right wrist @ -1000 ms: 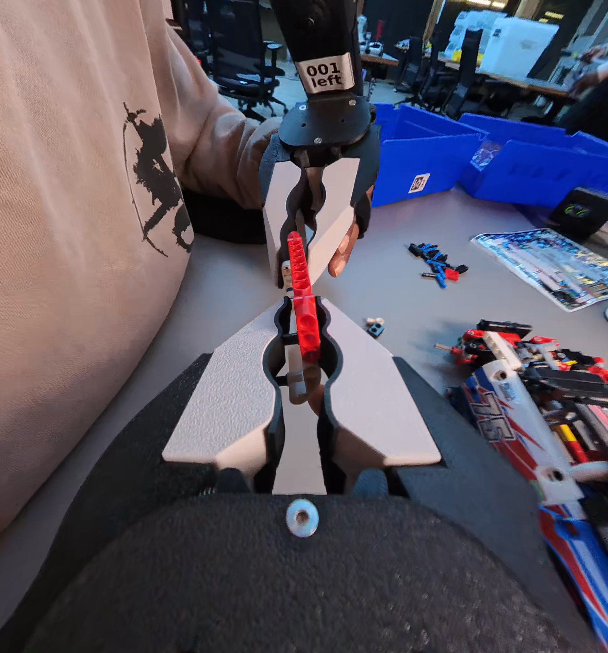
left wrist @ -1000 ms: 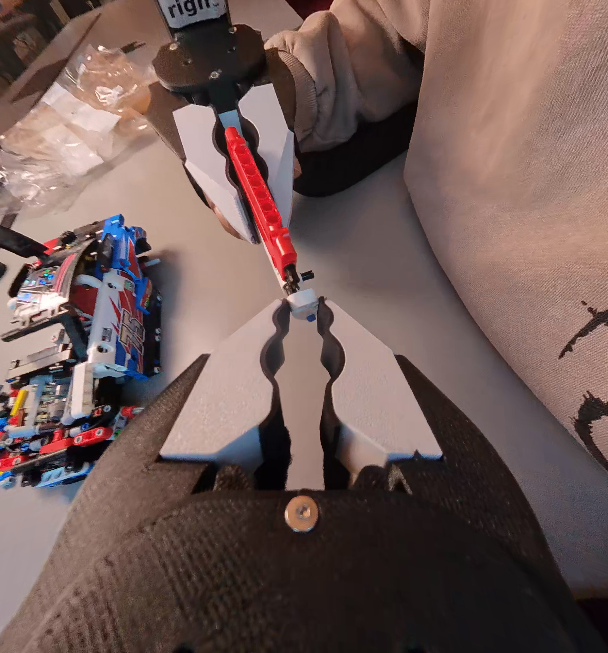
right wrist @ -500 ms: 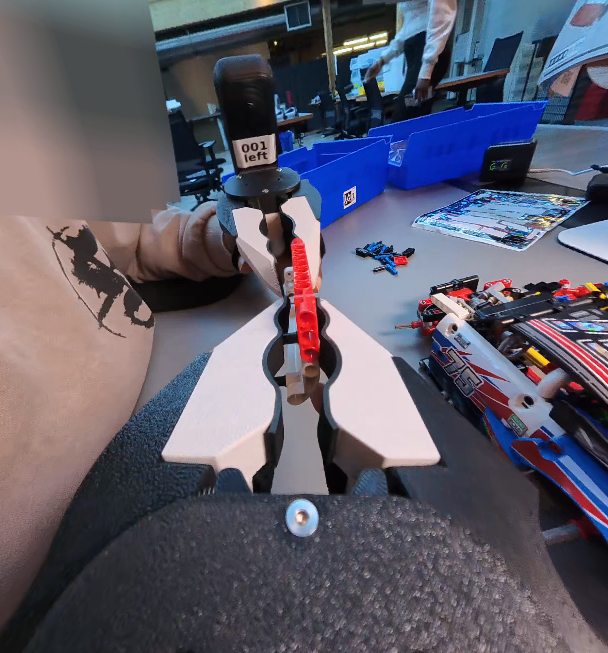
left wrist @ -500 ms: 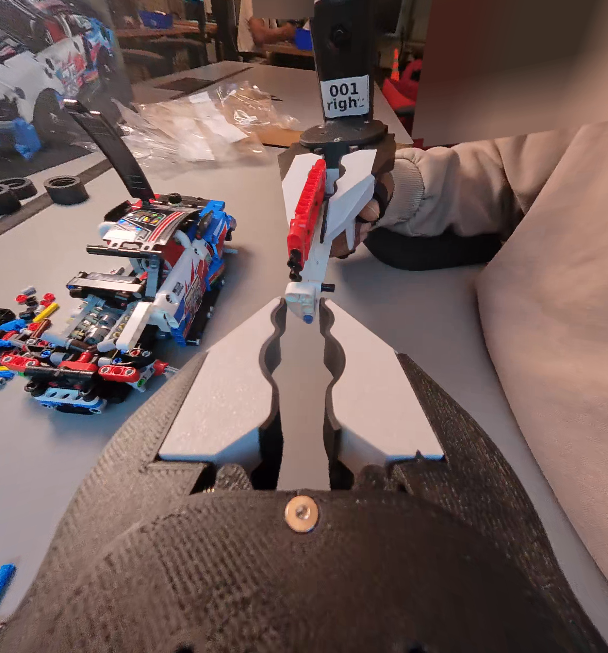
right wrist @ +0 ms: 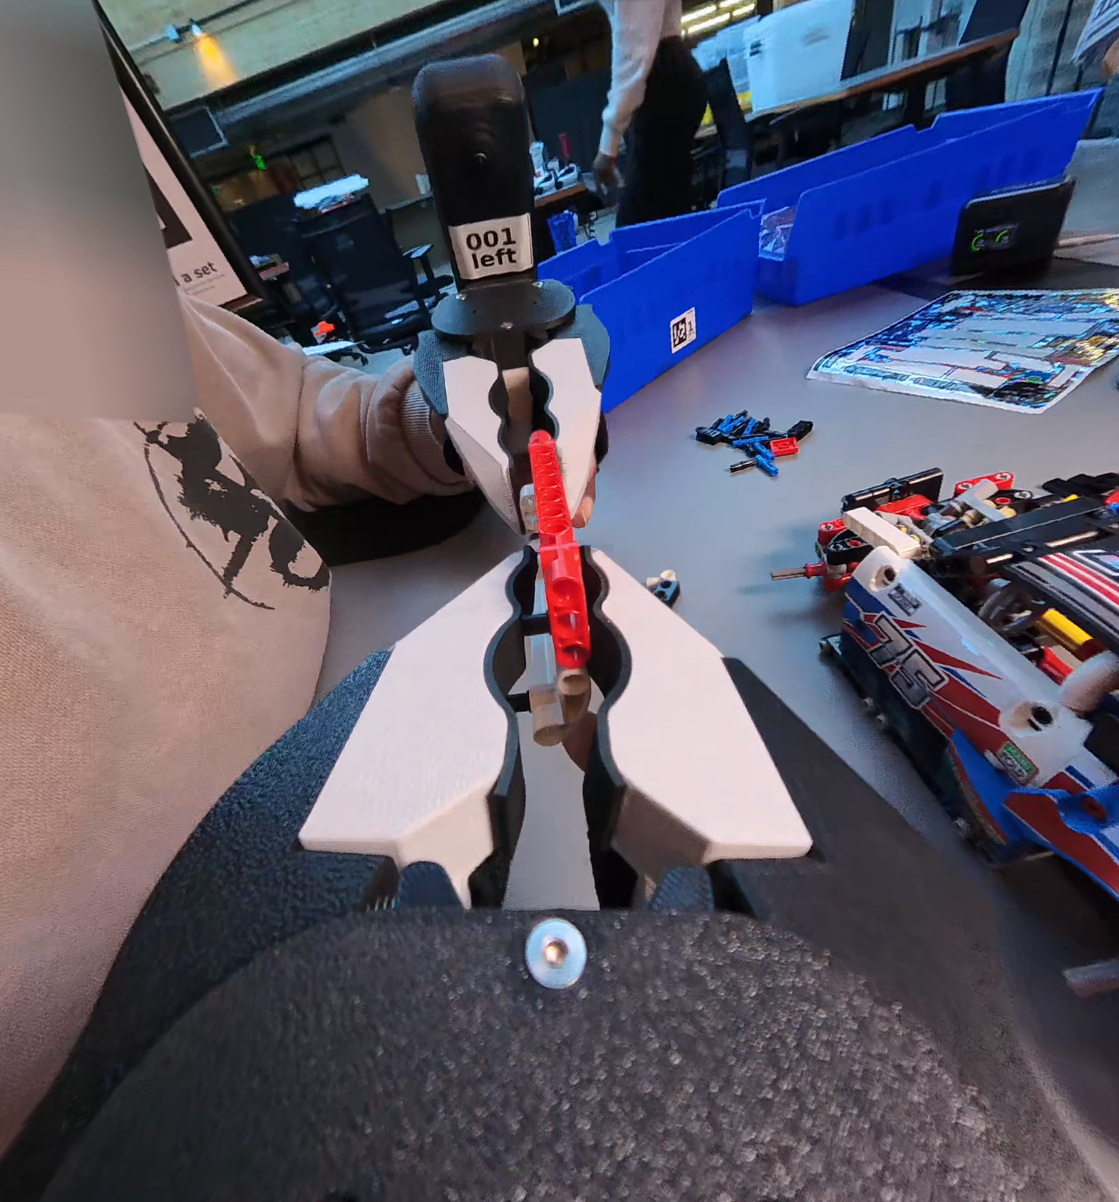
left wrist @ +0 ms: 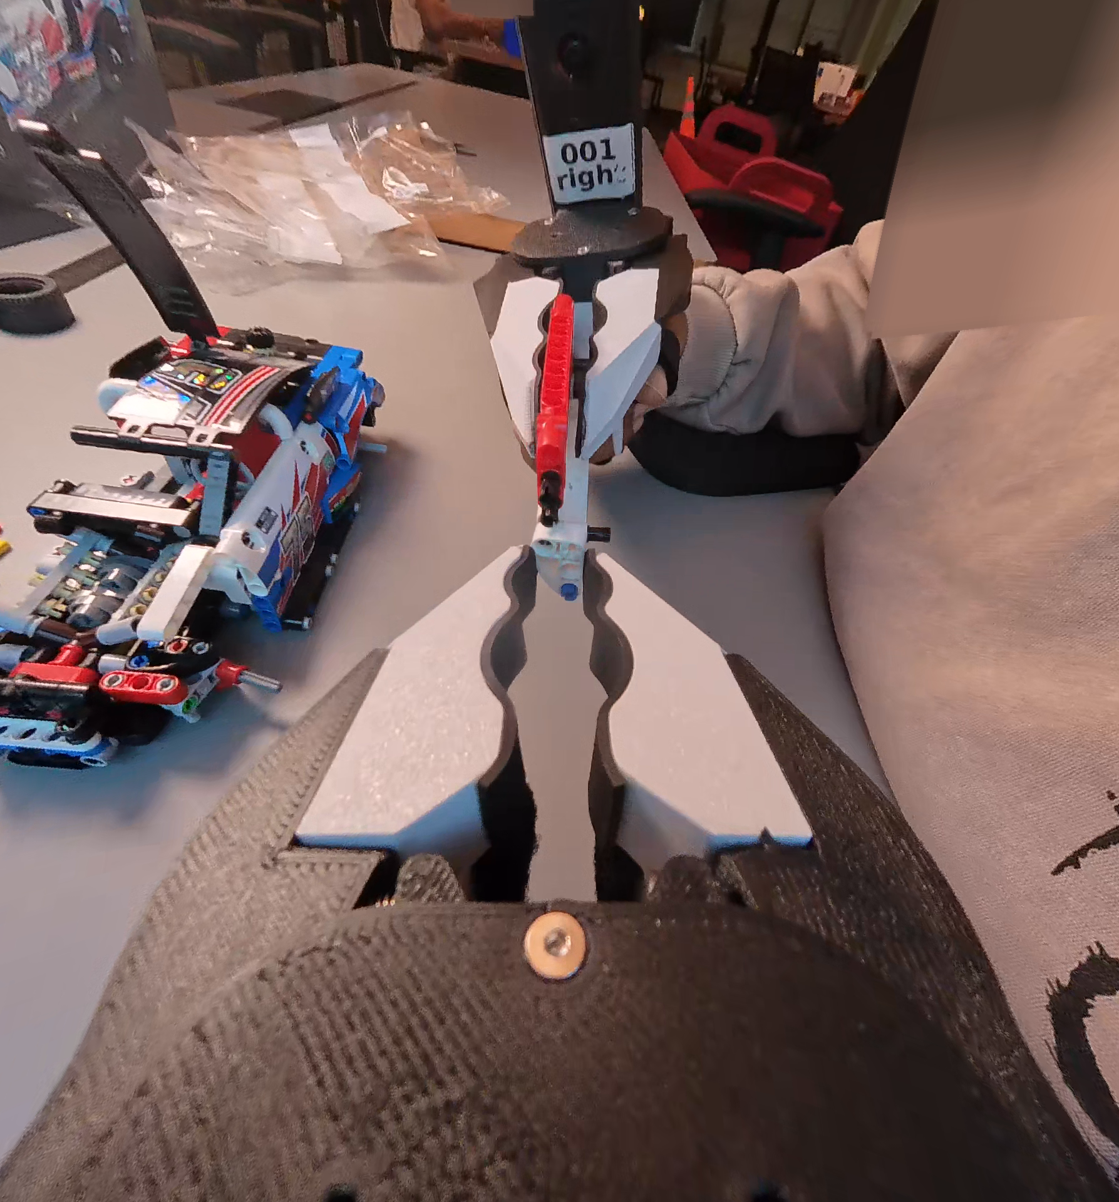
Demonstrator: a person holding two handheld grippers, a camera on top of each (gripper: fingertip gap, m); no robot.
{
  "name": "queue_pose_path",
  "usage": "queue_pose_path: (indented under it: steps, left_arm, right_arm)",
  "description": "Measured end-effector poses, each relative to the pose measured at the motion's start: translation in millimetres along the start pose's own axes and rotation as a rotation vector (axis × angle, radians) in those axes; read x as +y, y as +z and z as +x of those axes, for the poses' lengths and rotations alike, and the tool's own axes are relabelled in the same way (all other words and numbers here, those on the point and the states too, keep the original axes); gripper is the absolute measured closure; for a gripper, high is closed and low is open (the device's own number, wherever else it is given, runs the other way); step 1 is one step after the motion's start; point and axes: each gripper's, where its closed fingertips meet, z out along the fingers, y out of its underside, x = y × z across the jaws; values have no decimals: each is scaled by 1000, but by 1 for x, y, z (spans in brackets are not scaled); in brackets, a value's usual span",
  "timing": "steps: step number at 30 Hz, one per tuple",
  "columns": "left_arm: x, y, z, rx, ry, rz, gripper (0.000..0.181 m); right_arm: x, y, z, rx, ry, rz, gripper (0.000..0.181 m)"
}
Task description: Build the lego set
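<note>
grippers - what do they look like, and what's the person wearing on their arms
Both the left gripper and right gripper have pale wedge-shaped fingers with wavy black inner edges, on textured black bodies with a silver screw. Each black handle carries a white label. The sleeves are beige with ribbed cuffs.

open-plan office or lab: grey worktables (right wrist: 739, 520), blue storage bins (right wrist: 869, 214), rolling chairs (right wrist: 361, 273).

Each handheld gripper, left (left wrist: 558, 567) and right (right wrist: 555, 560), pairs pale grey wedge-shaped fingers (left wrist: 413, 735) with wavy black inner edges, a textured black housing and one silver screw (left wrist: 554, 944). The wearer's beige sweatshirt (left wrist: 999, 650) carries a black brush-stroke print.
</note>
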Motion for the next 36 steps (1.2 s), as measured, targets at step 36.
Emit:
queue_pose_path:
  steps: [36]
  left_arm:
    - [-33, -4, -20, 32, -337, 318, 168]
  right_arm:
    - [-34, -1, 14, 135, 155, 277, 171]
